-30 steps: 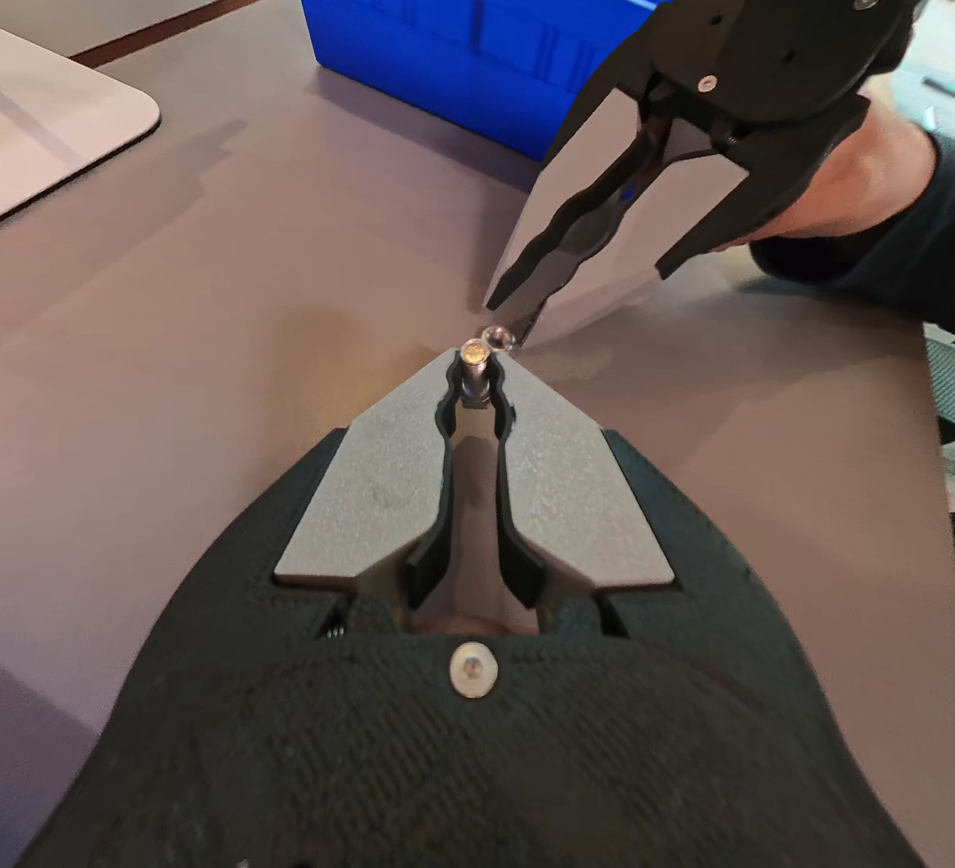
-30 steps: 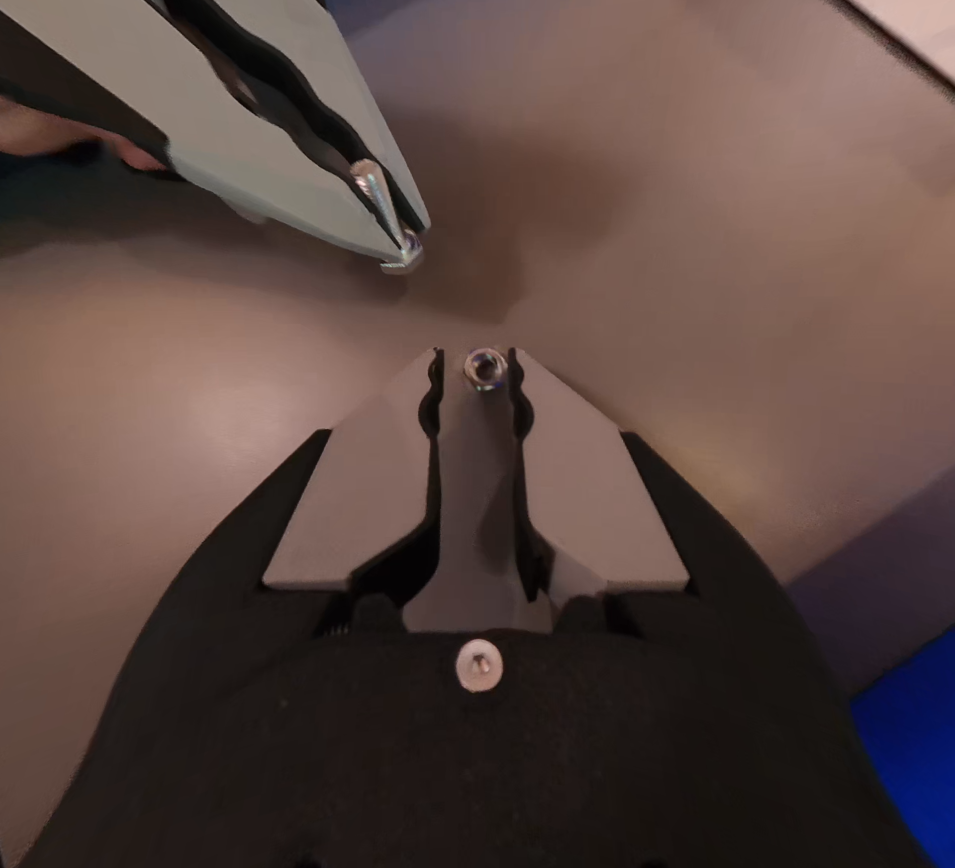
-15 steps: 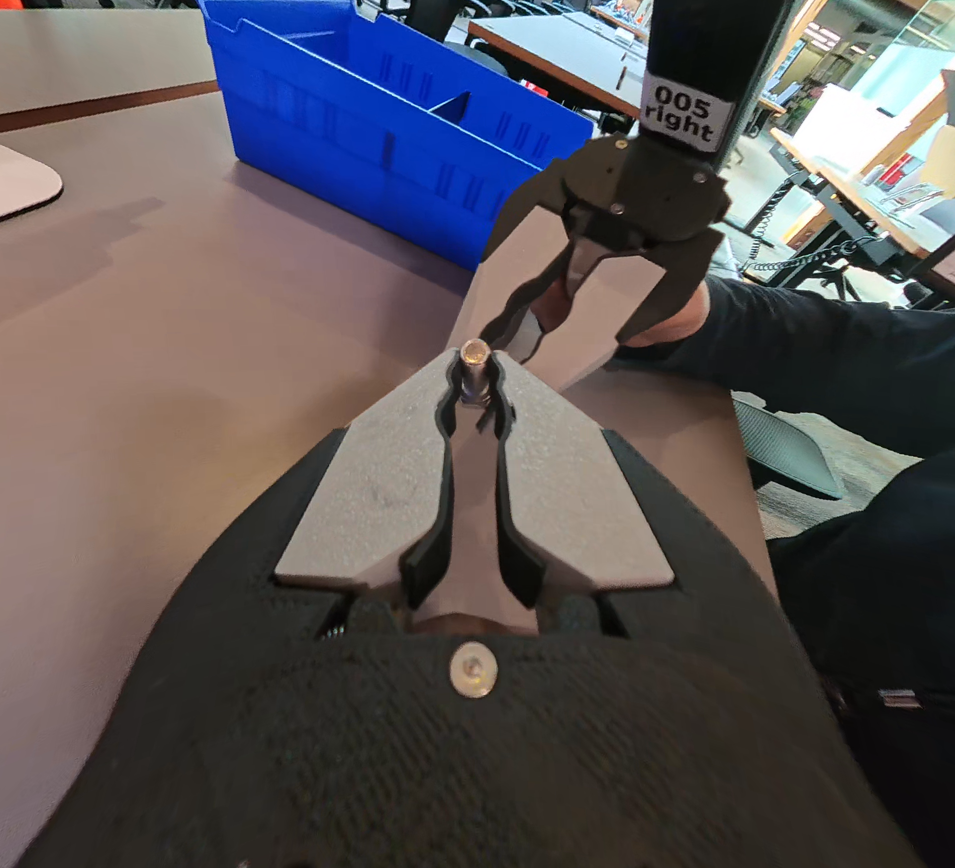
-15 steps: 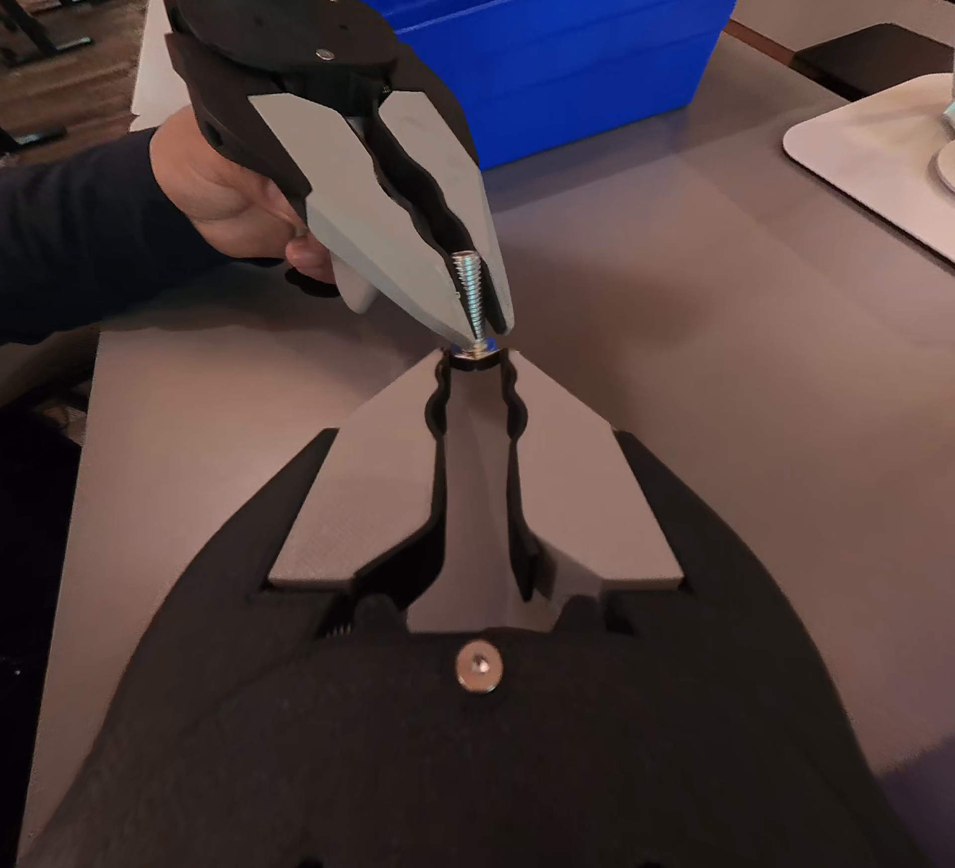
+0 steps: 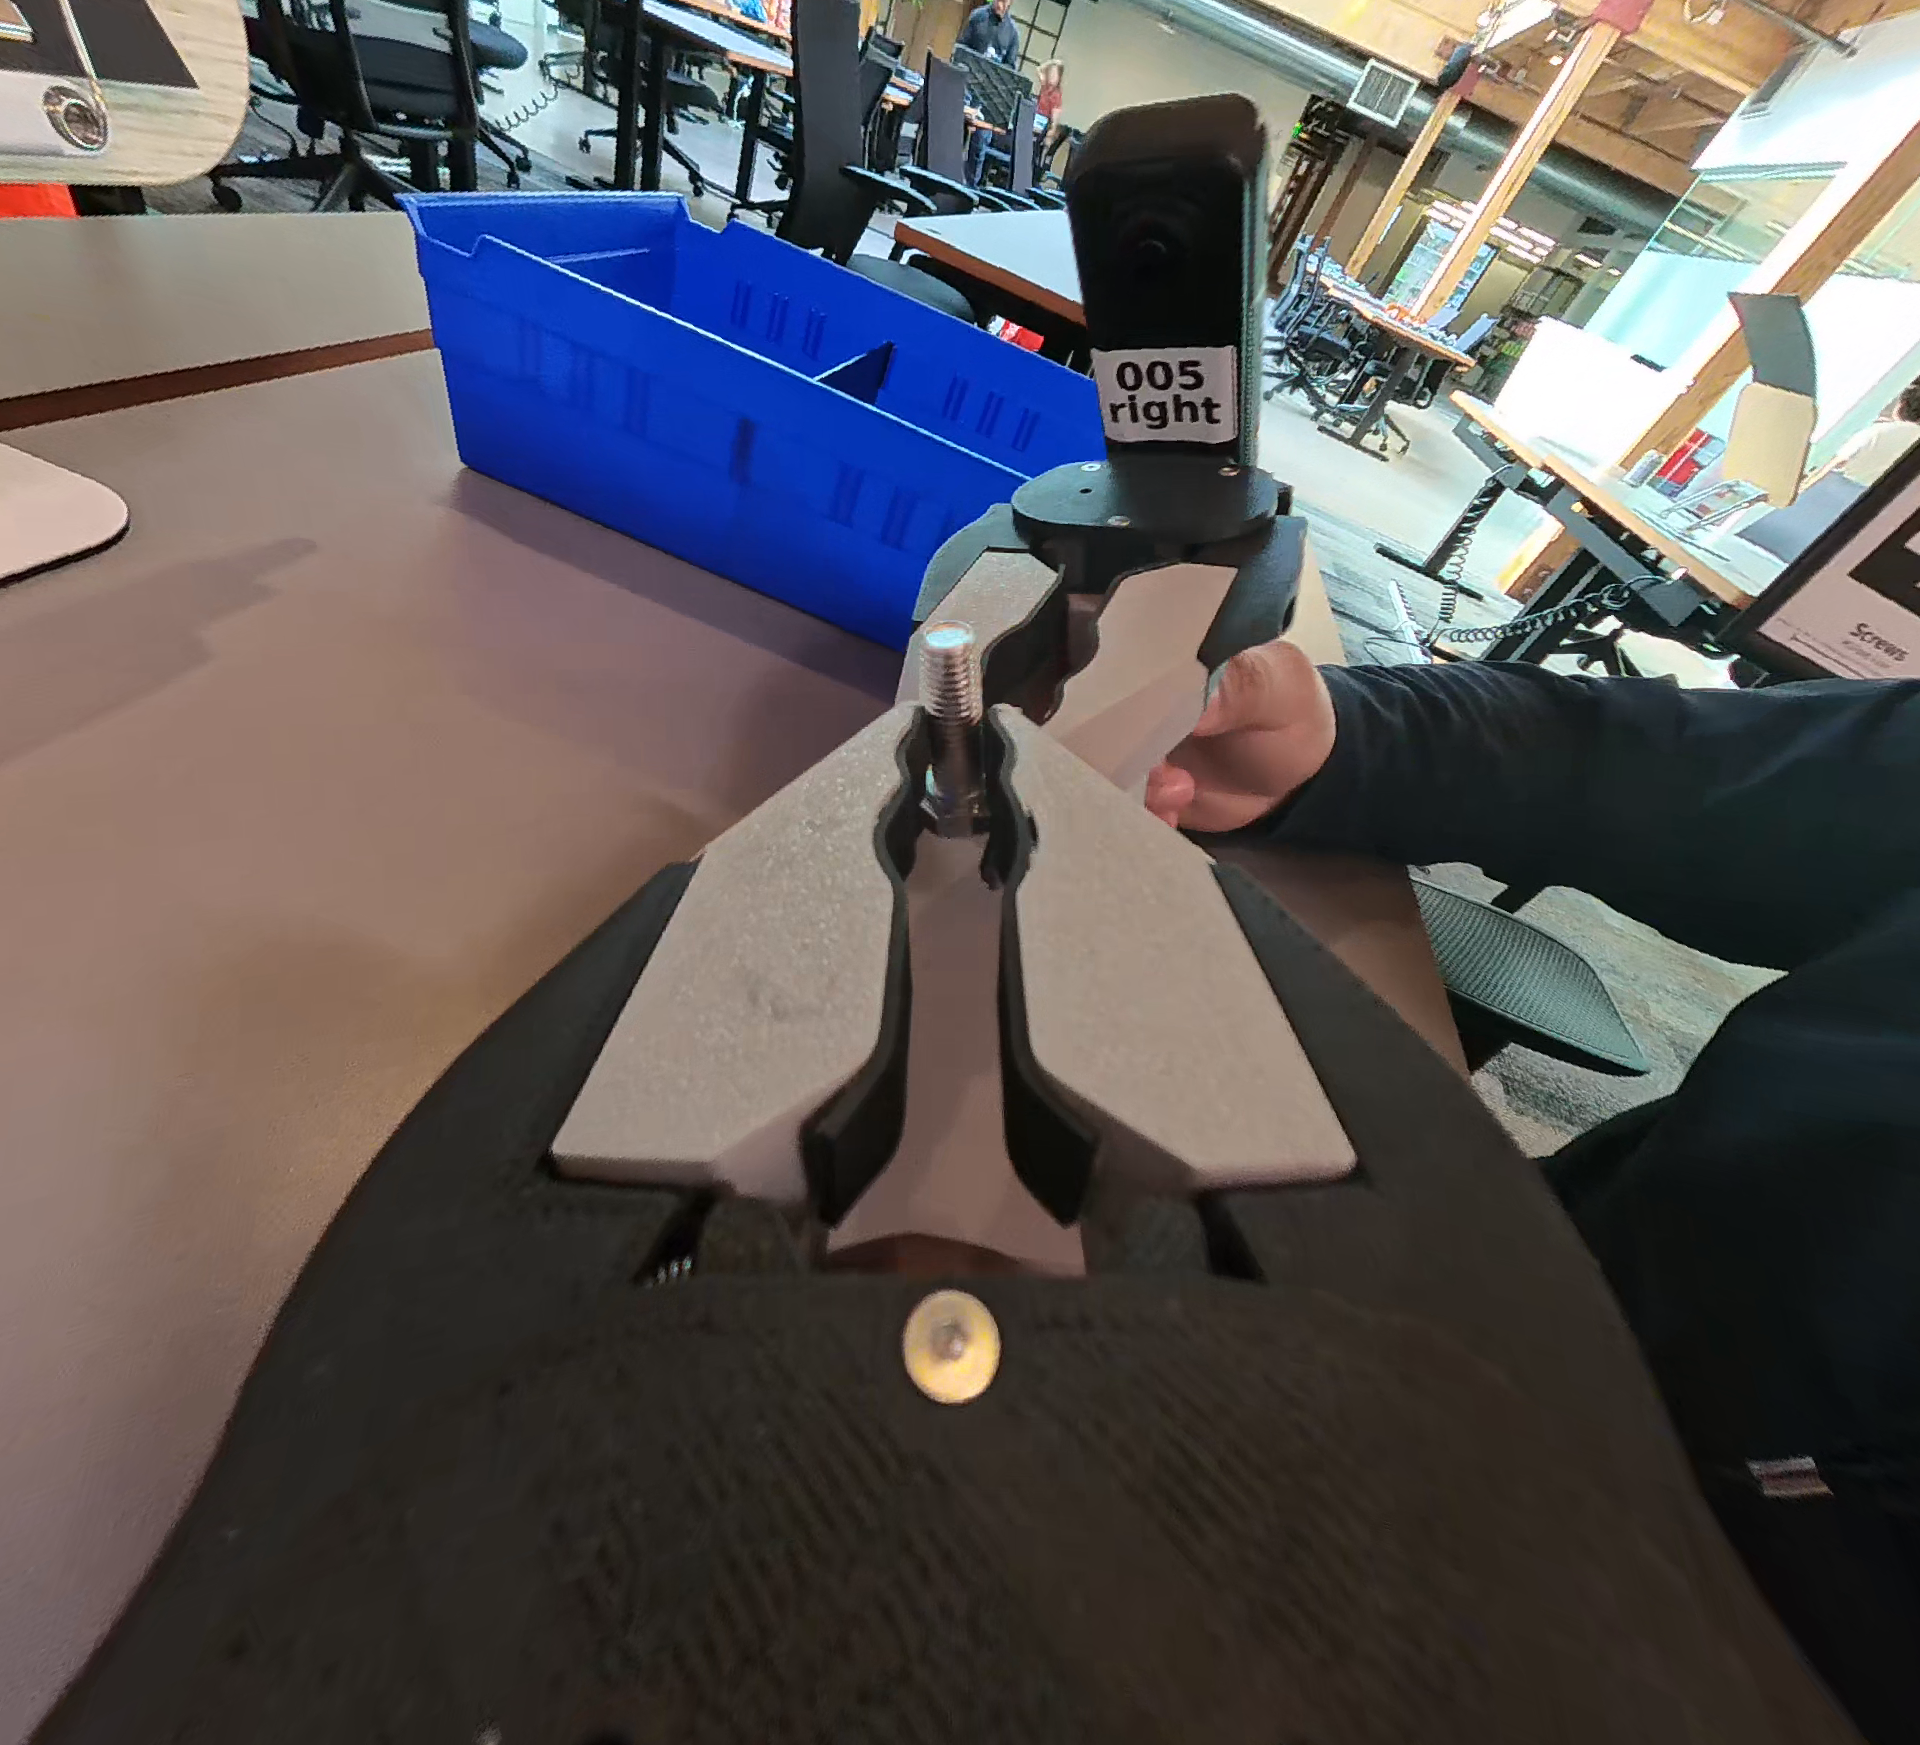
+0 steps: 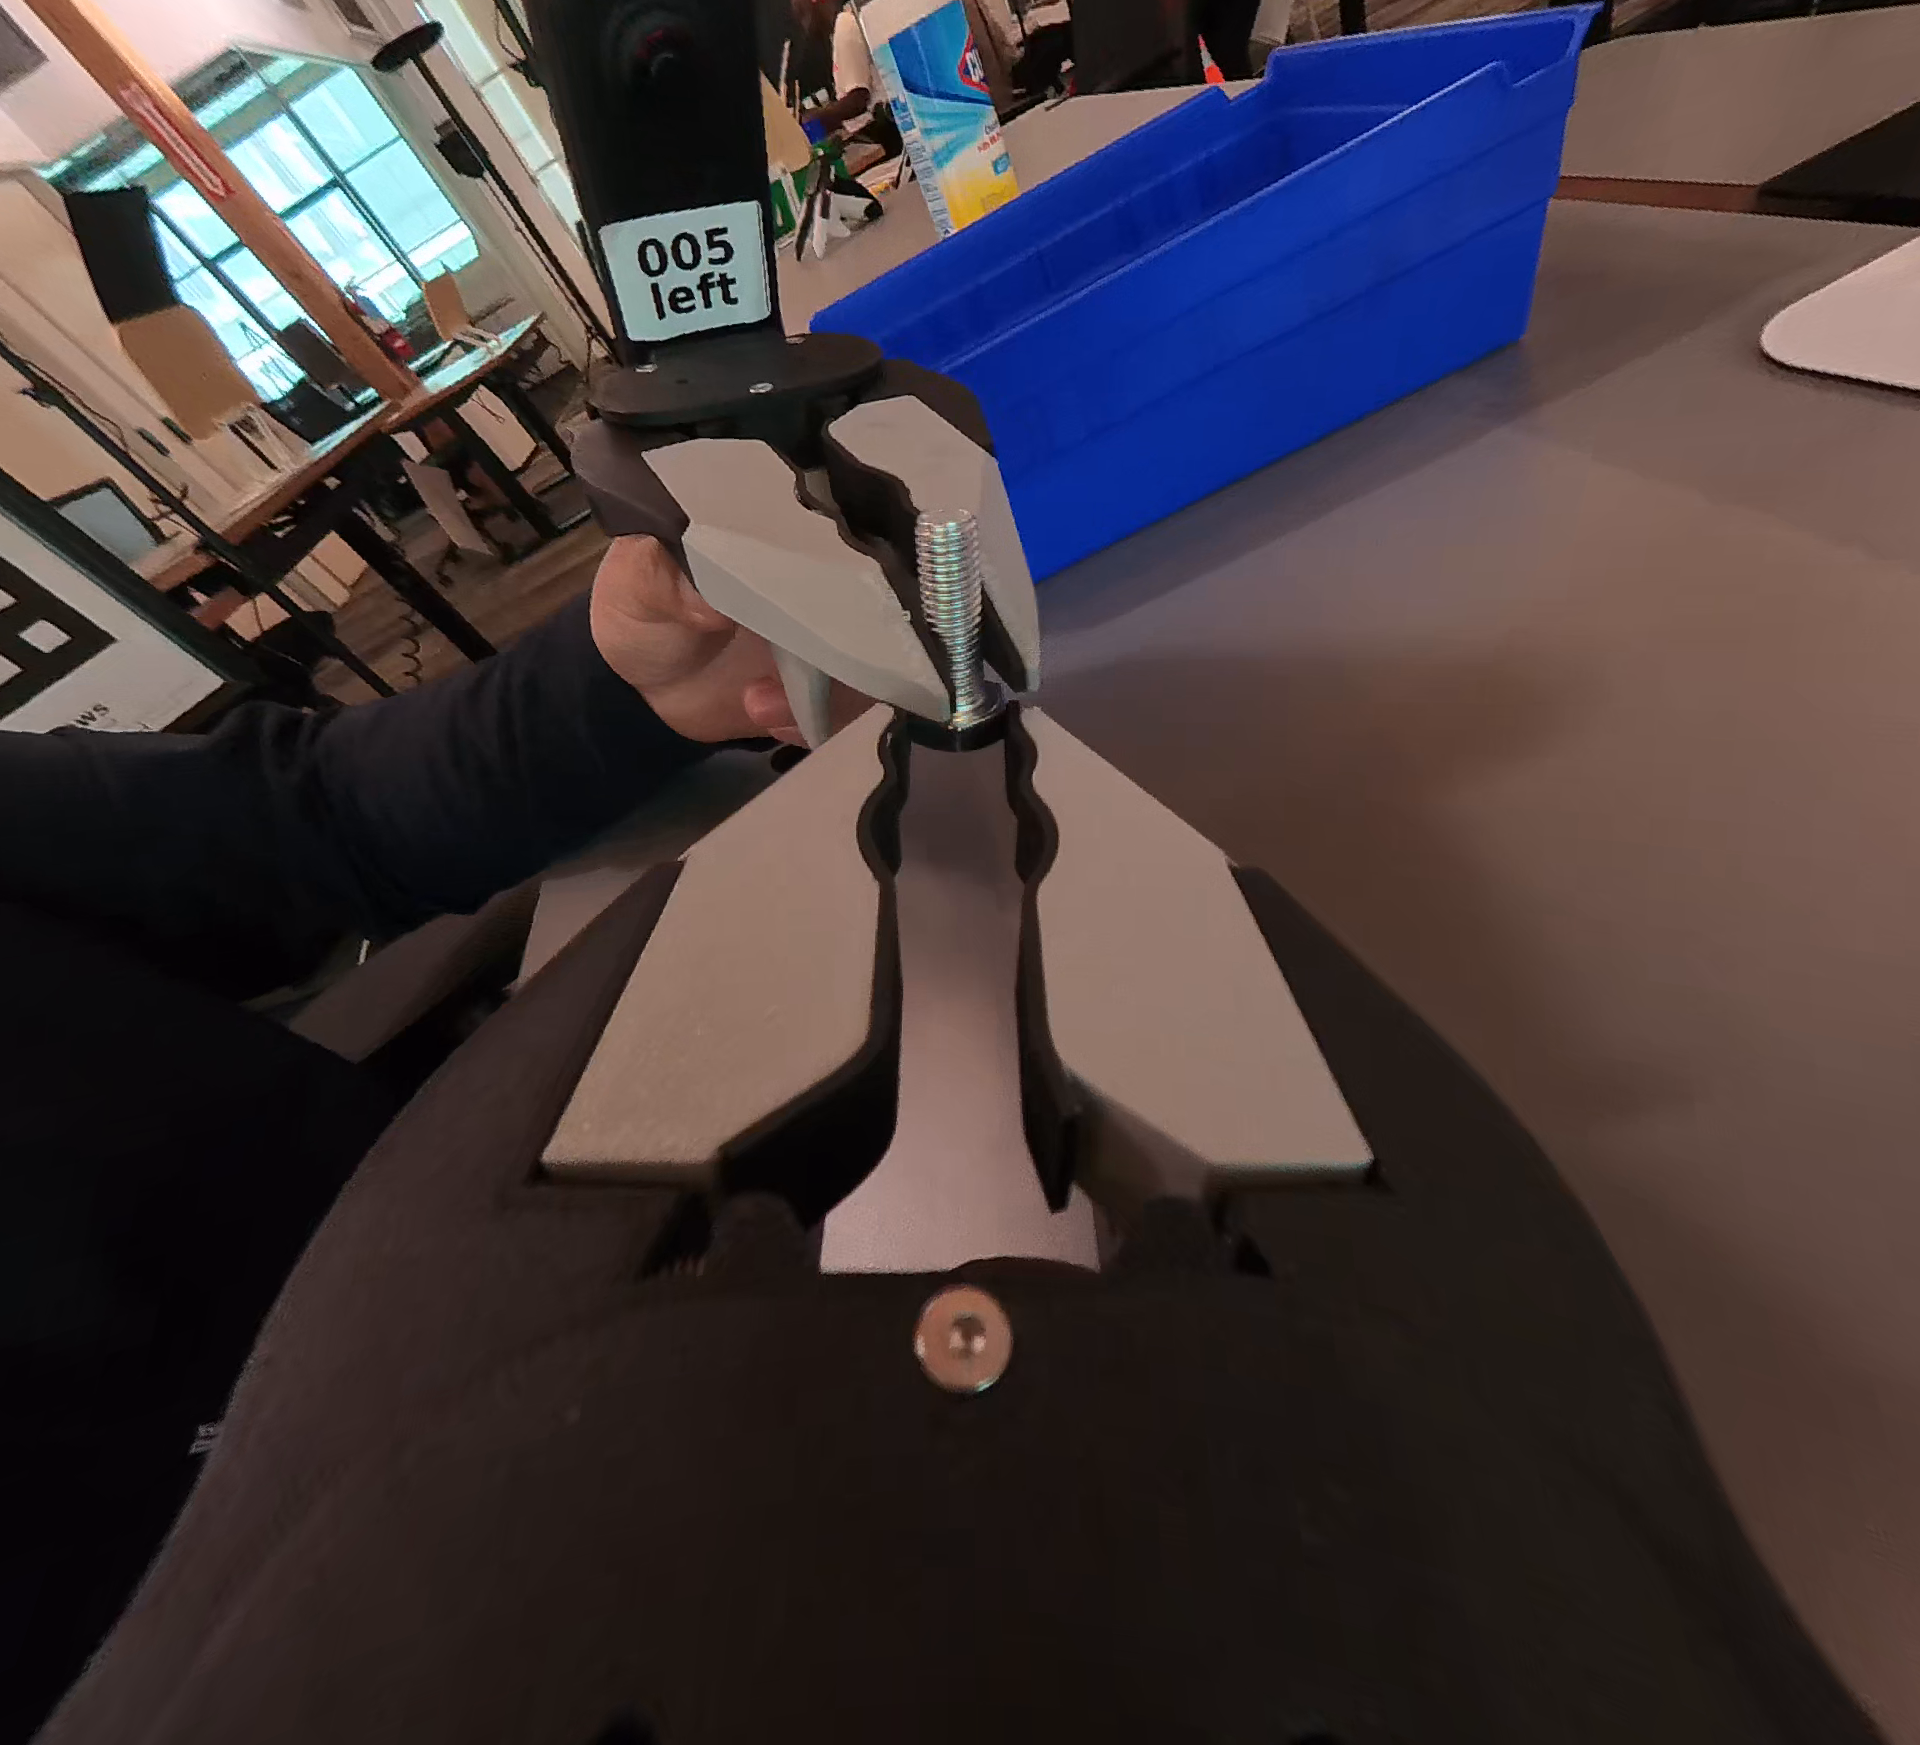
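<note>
My left gripper is shut on a silver bolt that stands upright, threaded end up, hex head at the bottom. In the right wrist view the left gripper holds the bolt with its head resting on a small dark nut. My right gripper is shut on that nut at its fingertips. In the left wrist view the right gripper faces mine, its tips hidden behind my fingers. A hand holds each gripper above the grey table.
A blue plastic bin with a divider stands on the table behind the grippers; it also shows in the right wrist view. A white pad lies at the table's far side. Office desks and chairs stand beyond. Left and right tips are no more than a few centimetres apart.
The two grippers came together, so the bolt head now meets the nut. Both grippers then tilted up from the table, and the bolt now stands upright.
</note>
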Available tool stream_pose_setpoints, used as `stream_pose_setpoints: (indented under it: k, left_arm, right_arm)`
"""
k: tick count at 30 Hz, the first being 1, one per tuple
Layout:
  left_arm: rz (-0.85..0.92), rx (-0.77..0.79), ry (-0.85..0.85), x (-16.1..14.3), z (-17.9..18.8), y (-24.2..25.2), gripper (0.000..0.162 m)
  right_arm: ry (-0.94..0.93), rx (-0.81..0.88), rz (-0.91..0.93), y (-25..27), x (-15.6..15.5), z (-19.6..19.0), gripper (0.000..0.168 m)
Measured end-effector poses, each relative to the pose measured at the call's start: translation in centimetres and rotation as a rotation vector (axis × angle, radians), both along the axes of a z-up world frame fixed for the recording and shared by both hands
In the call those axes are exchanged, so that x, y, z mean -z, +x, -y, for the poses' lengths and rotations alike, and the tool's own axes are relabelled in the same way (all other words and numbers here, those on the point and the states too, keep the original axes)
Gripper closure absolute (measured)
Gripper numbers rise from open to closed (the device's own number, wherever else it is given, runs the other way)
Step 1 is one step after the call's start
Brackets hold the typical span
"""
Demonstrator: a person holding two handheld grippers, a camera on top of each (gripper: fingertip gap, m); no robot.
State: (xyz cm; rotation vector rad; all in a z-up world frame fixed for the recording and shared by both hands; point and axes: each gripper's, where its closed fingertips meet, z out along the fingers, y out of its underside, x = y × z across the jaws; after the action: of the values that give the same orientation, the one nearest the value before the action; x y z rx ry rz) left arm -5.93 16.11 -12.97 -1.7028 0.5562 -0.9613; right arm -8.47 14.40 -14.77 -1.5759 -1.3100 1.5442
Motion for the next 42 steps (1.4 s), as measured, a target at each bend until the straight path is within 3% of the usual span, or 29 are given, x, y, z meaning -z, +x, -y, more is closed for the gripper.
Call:
stream_pose_setpoints:
  k: [14,20,30,34,42]
  left_arm:
    - [0.146,0.121,-0.018,-1.5,1.4,0.6,0.155]
    - [-0.006,0.062,0.011,-0.5,1.0,-0.1,0.155]
    - [-0.058,0.067,-0.018,0.7,0.9,0.4,0.155]
    - [-0.076,0.076,-0.023,1.1,1.0,0.9,0.155]
    - [-0.044,0.089,-0.048,1.3,1.0,0.7,0.155]
  right_arm:
    - [-0.136,-0.114,-0.114,0.2,-1.6,1.7,0.154]
    - [-0.107,-0.102,-0.075,0.6,-1.2,1.0,0.148]
    - [-0.109,-0.028,-0.147,1.4,-3.2,-0.8,0.144]
    - [-0.105,-0.033,-0.106,0.9,-2.3,-0.4,0.160]
    - [-0.057,-0.002,-0.074,0.8,-2.1,-0.5,0.162]
